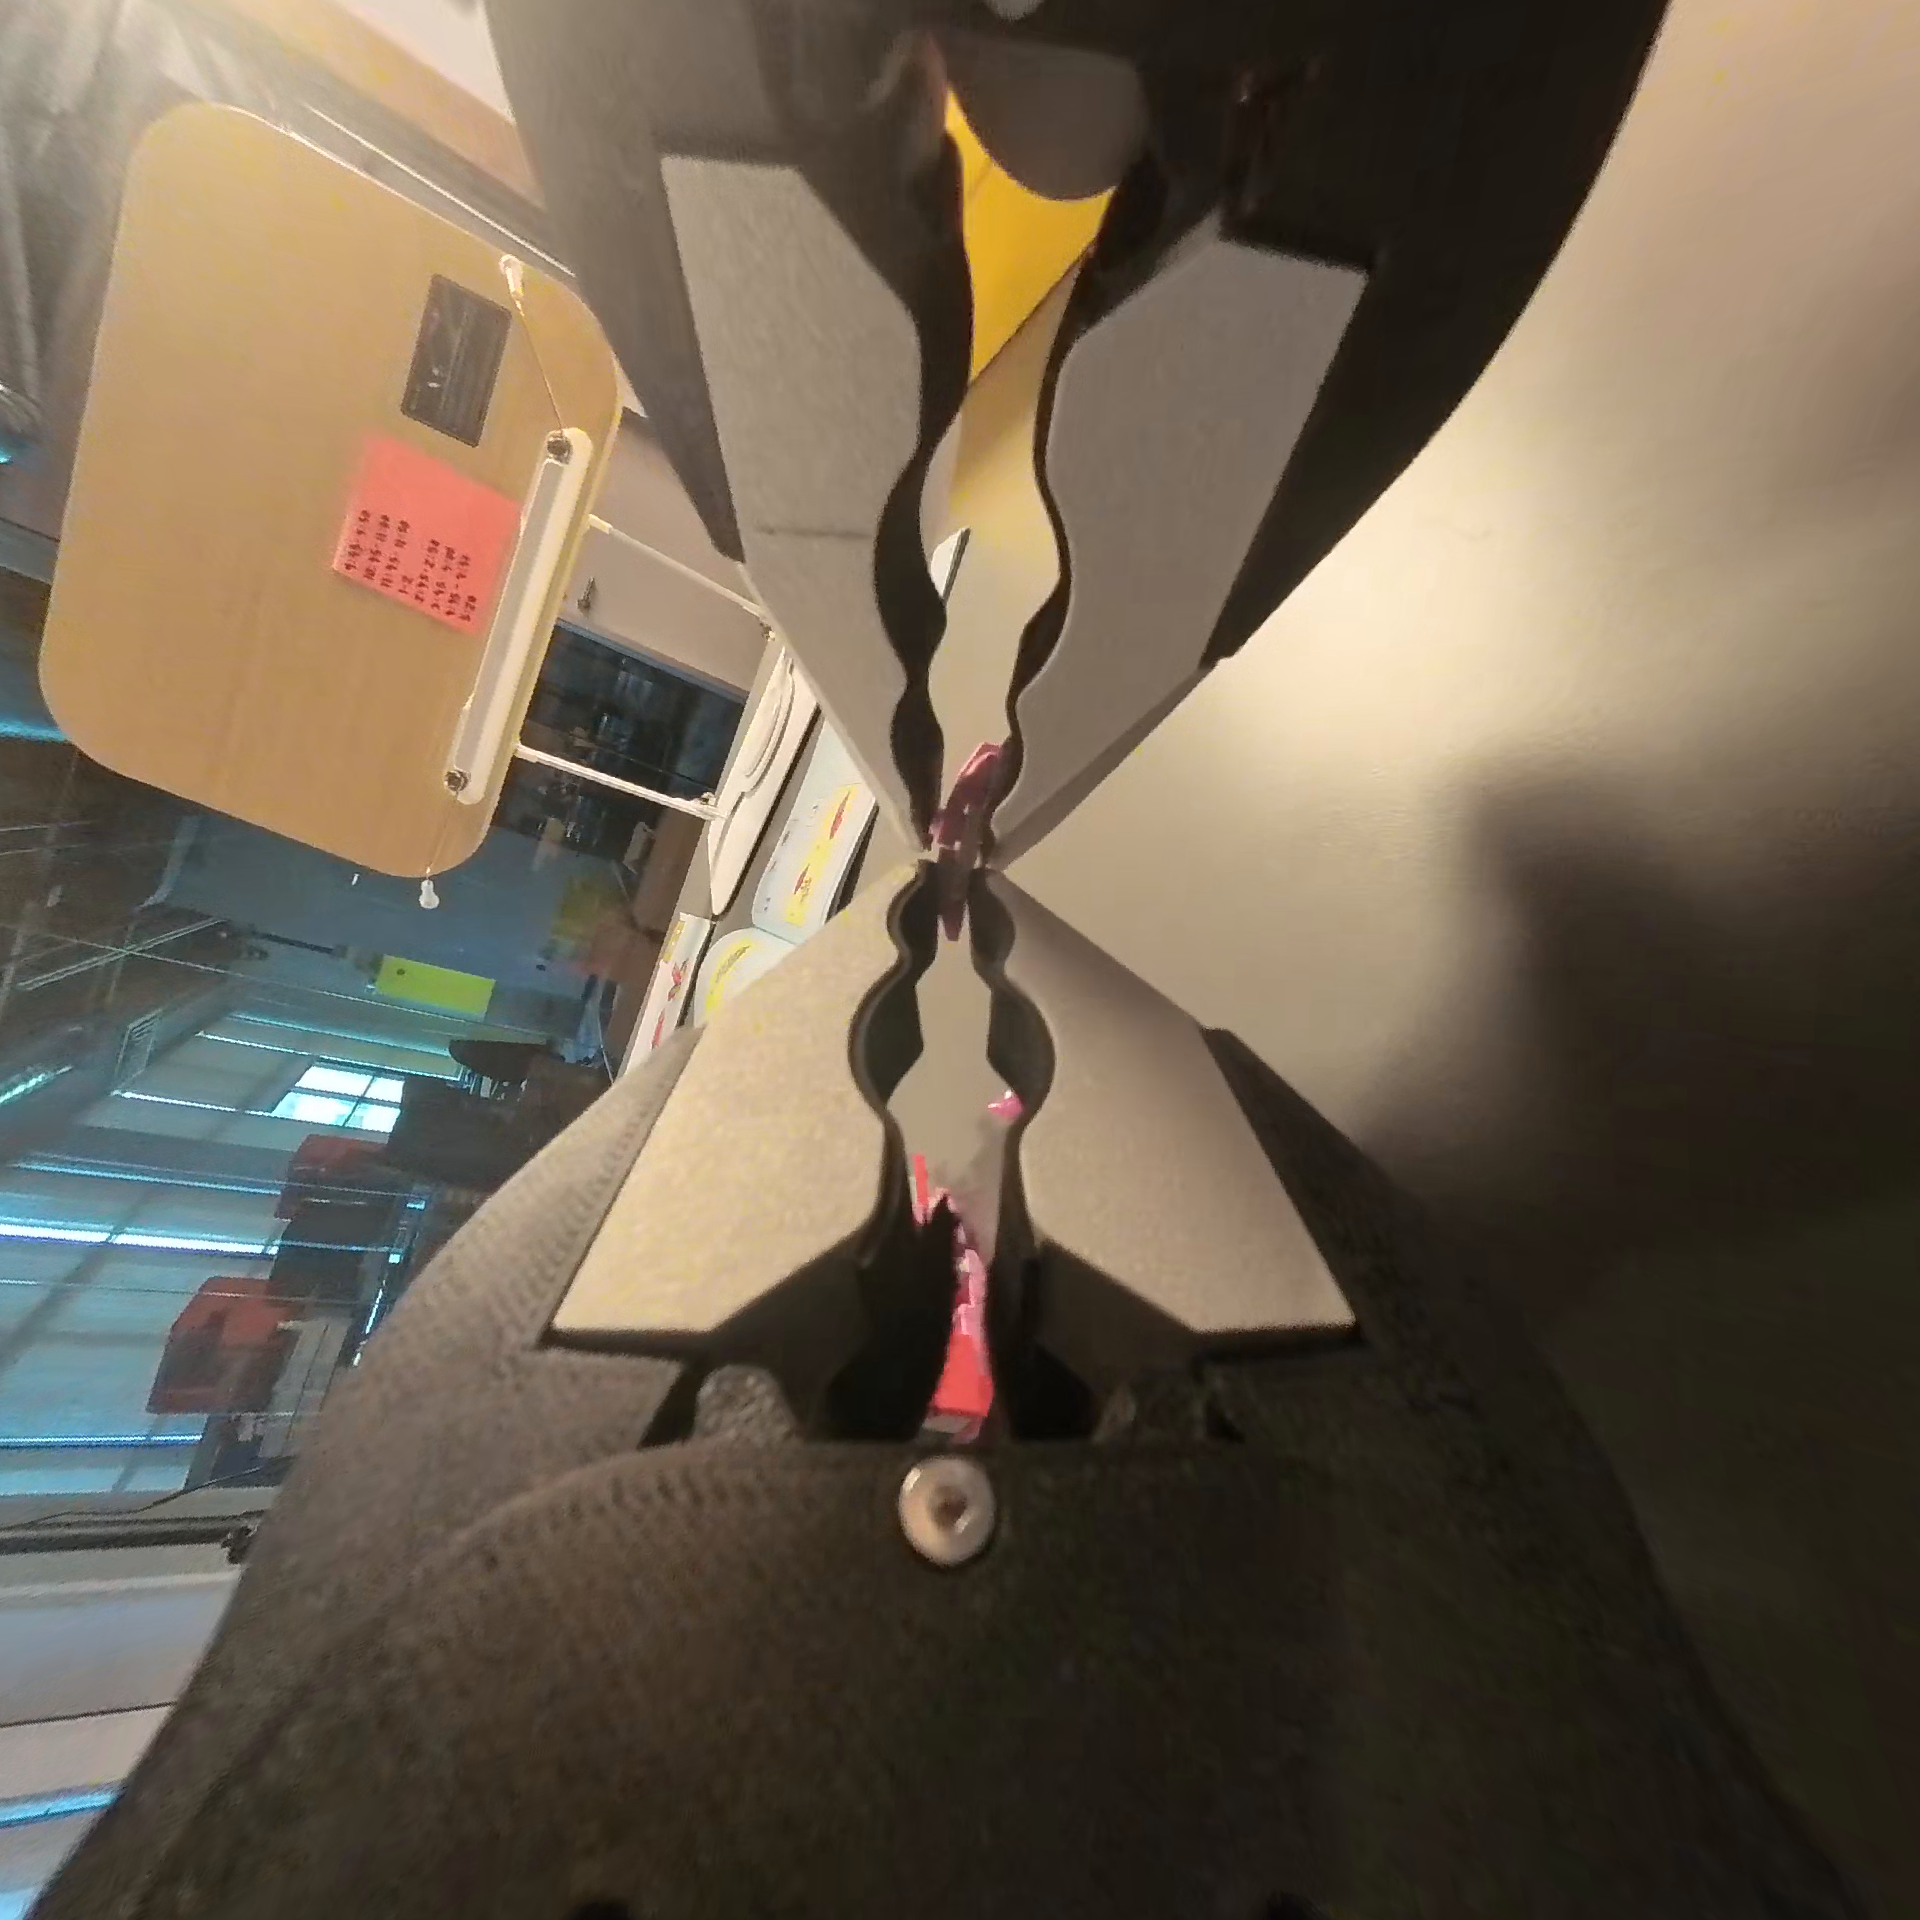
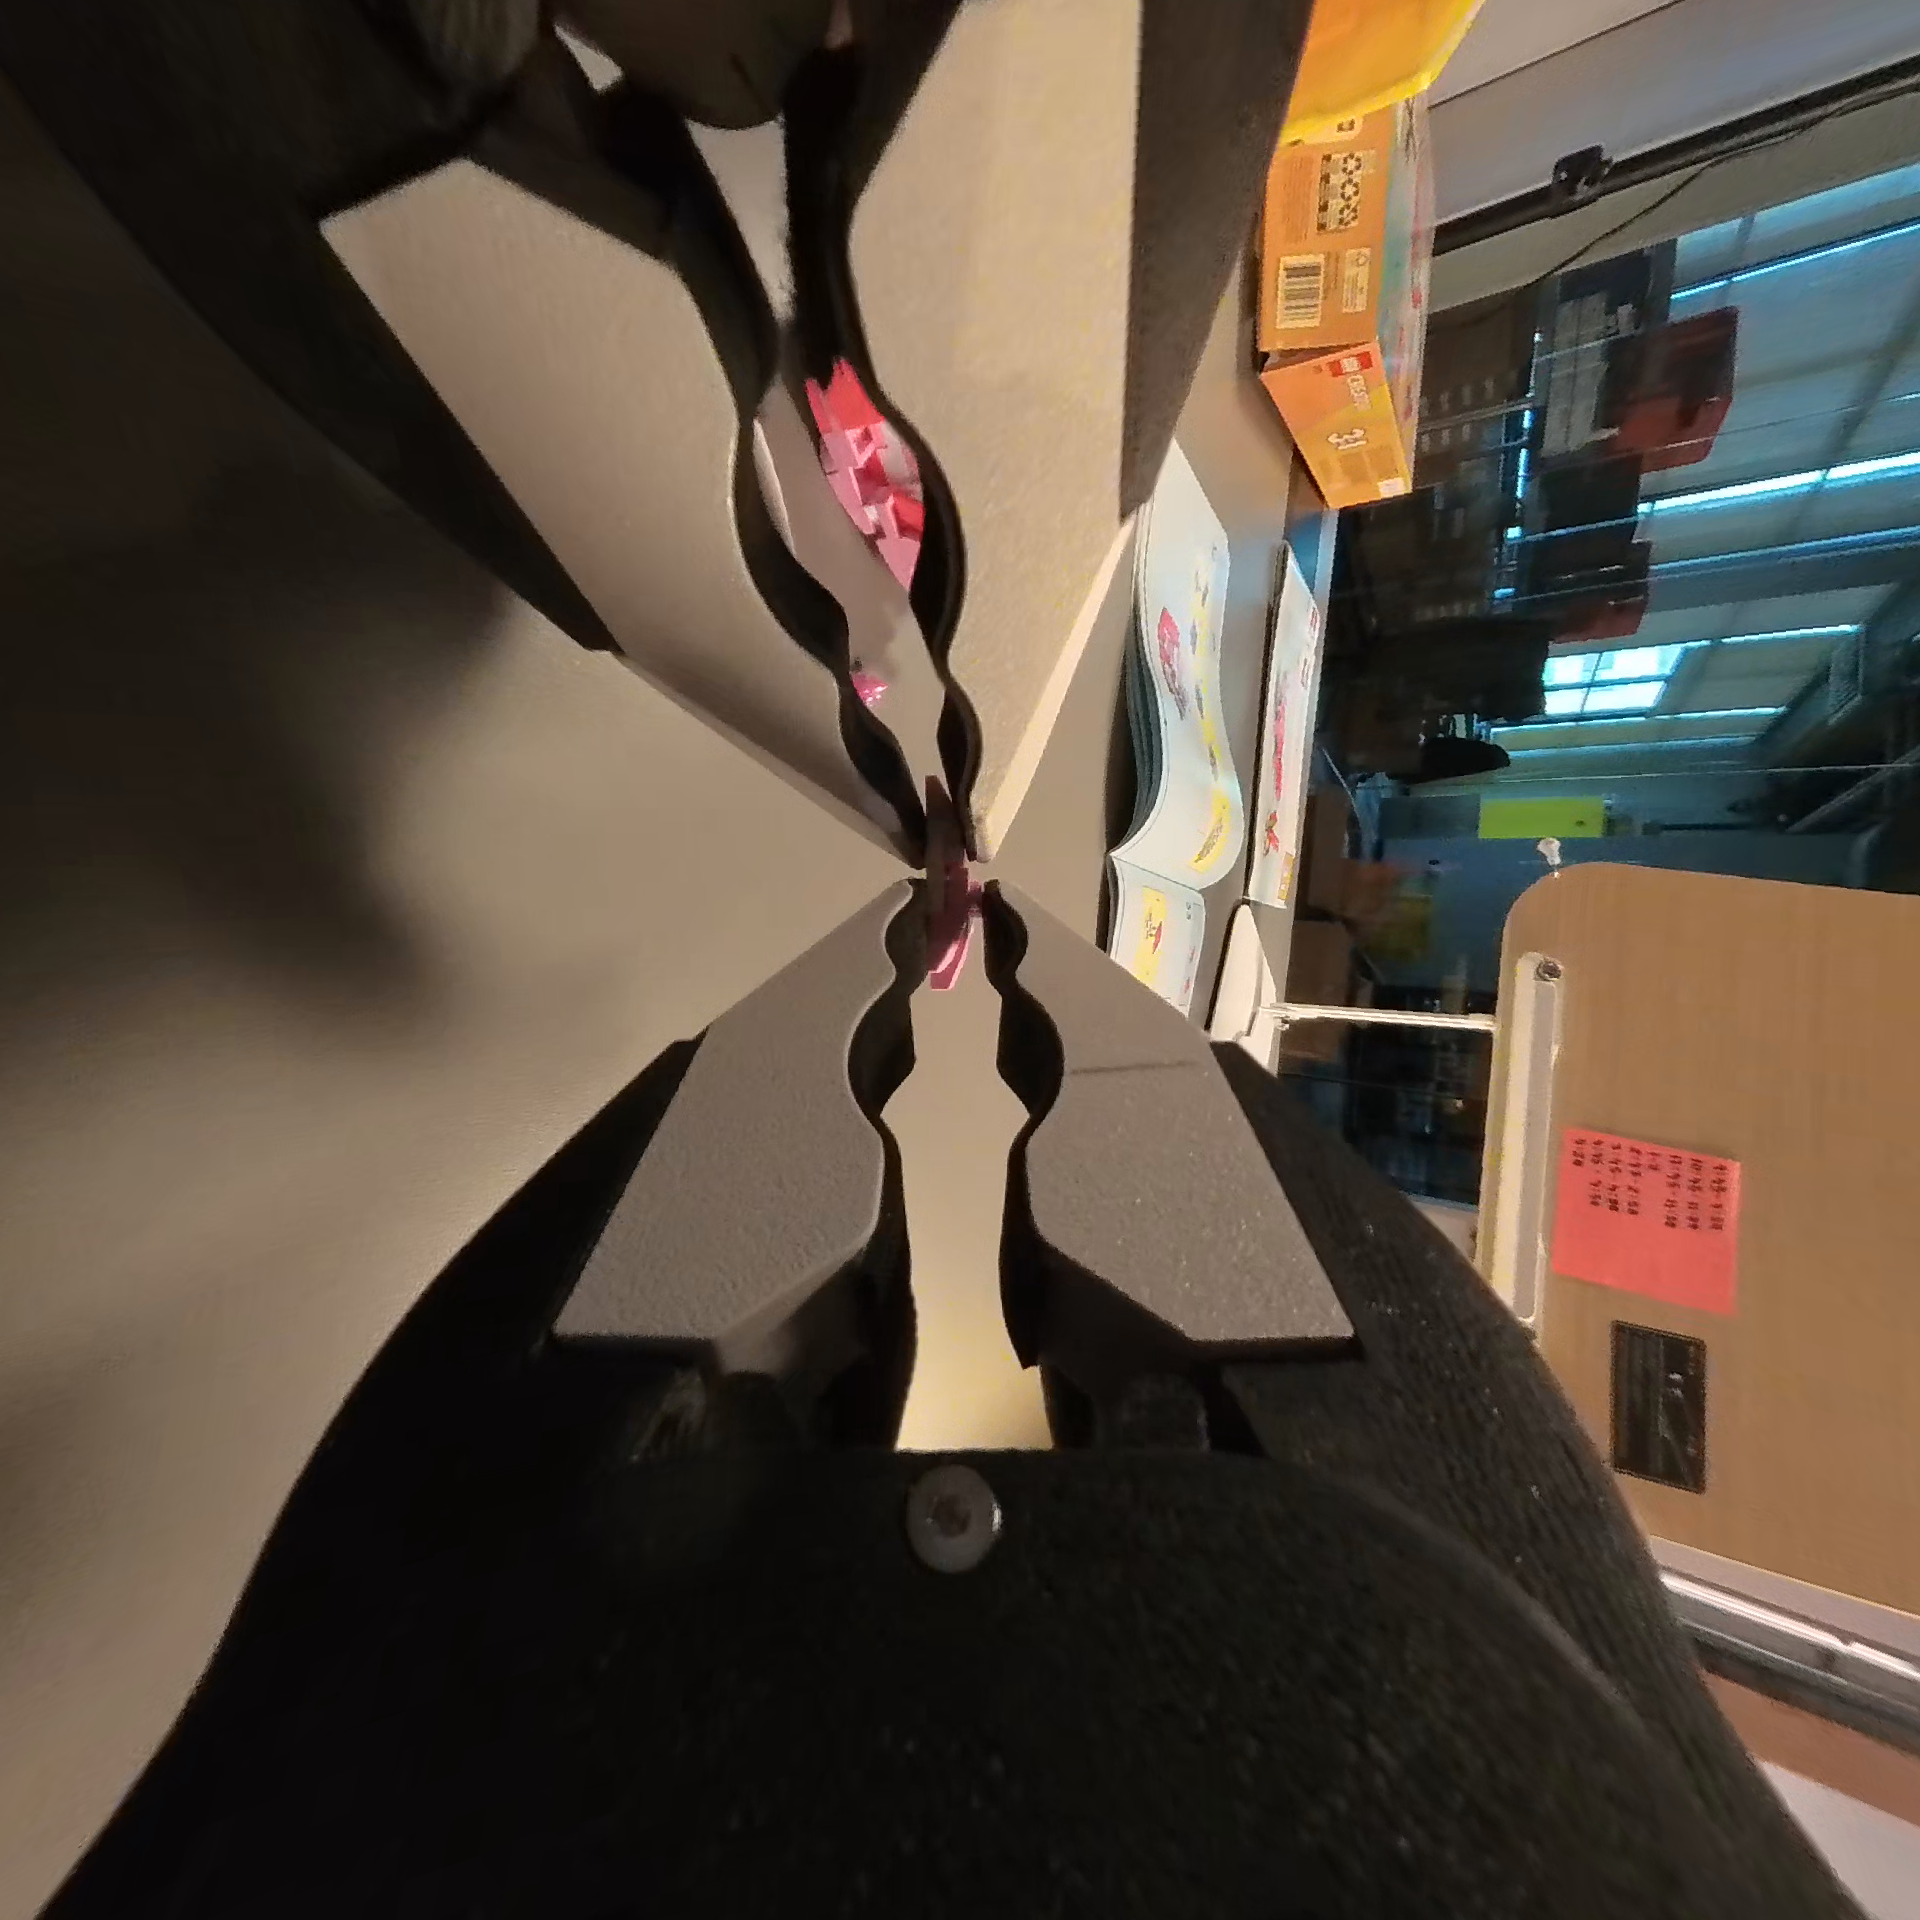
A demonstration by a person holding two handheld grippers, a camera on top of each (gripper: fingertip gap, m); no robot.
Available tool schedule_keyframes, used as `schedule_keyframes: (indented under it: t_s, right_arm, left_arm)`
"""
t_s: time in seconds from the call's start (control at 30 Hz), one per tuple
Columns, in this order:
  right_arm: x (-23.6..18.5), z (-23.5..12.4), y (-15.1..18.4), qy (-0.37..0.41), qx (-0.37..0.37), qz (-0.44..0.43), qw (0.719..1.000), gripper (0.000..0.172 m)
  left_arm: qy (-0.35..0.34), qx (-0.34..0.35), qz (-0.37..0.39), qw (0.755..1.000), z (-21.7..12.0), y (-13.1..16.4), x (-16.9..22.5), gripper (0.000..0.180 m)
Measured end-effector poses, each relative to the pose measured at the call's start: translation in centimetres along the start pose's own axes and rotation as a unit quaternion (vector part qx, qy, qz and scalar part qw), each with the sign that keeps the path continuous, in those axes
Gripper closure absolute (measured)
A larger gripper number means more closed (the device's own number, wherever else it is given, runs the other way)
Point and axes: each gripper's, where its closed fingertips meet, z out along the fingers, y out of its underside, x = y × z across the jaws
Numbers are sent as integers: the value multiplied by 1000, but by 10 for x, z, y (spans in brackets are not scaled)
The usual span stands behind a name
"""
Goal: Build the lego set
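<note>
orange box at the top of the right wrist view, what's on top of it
A yellow bag or packet lies against the far side of the orange box. The frame edge cuts it off, so its contents and anything beyond it cannot be seen.

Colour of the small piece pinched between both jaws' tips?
Magenta-pink piece, clearest in the right wrist view.

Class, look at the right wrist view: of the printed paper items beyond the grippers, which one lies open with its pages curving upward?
The instruction booklet nearer the grippers: its stacked pages are spread open and bowed, while the sheet beyond it lies flat and single.
</note>
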Motion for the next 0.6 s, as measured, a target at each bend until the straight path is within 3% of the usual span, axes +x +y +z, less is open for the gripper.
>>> schedule_keyframes:
  t_s: [0.5, 0.6]
  right_arm:
    - [-9, -1, 4, -22, 3, -87, 996, 166]
    - [-9, 2, 3, -24, 17, -26, 999, 165]
  left_arm:
    - [22, -6, 35, 999, 1, 0, 11, 175]
    - [20, -8, 29, 999, 1, 2, 9, 175]
